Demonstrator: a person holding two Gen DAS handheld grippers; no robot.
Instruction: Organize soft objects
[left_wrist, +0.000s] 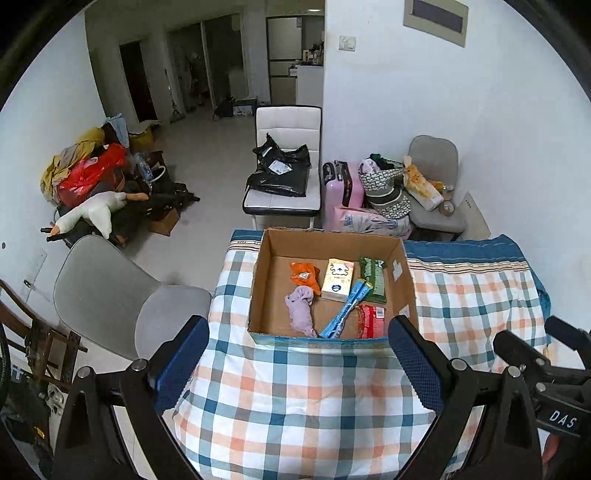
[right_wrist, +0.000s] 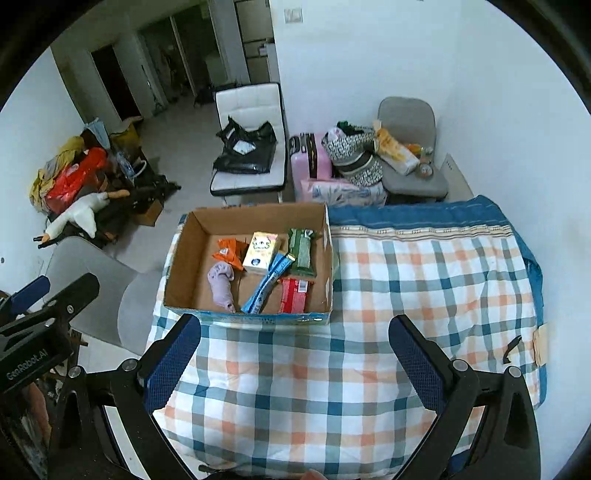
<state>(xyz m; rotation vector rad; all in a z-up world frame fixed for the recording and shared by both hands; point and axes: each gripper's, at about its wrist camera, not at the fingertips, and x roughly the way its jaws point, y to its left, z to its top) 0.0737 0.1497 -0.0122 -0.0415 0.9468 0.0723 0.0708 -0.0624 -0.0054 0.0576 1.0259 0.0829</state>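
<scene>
An open cardboard box (left_wrist: 400, 266) (right_wrist: 175, 258) sits on a checked cloth (left_wrist: 295, 398) (right_wrist: 424, 280). Inside lie a lilac soft toy (left_wrist: 301, 310) (right_wrist: 221, 282), an orange packet (left_wrist: 304, 275) (right_wrist: 229, 251), a cream tissue pack (left_wrist: 338, 278) (right_wrist: 261, 251), a green pack (left_wrist: 373, 278) (right_wrist: 302, 249), a blue pouch (left_wrist: 345, 312) (right_wrist: 267, 282) and a red pack (left_wrist: 371, 321) (right_wrist: 293, 295). My left gripper (left_wrist: 297, 330) hangs open just before the box's near wall. My right gripper (right_wrist: 295, 330) is open too, above the cloth in front of the box. Neither holds anything.
A grey chair (left_wrist: 110, 291) (right_wrist: 96, 280) stands left of the table. Behind the box are a white chair with a black bag (left_wrist: 282, 173) (right_wrist: 247, 151), a pink suitcase (left_wrist: 341, 184) (right_wrist: 310, 158) and a second grey chair (left_wrist: 436, 192). A pile of clothes and a plush goose (left_wrist: 92, 210) lies by the left wall.
</scene>
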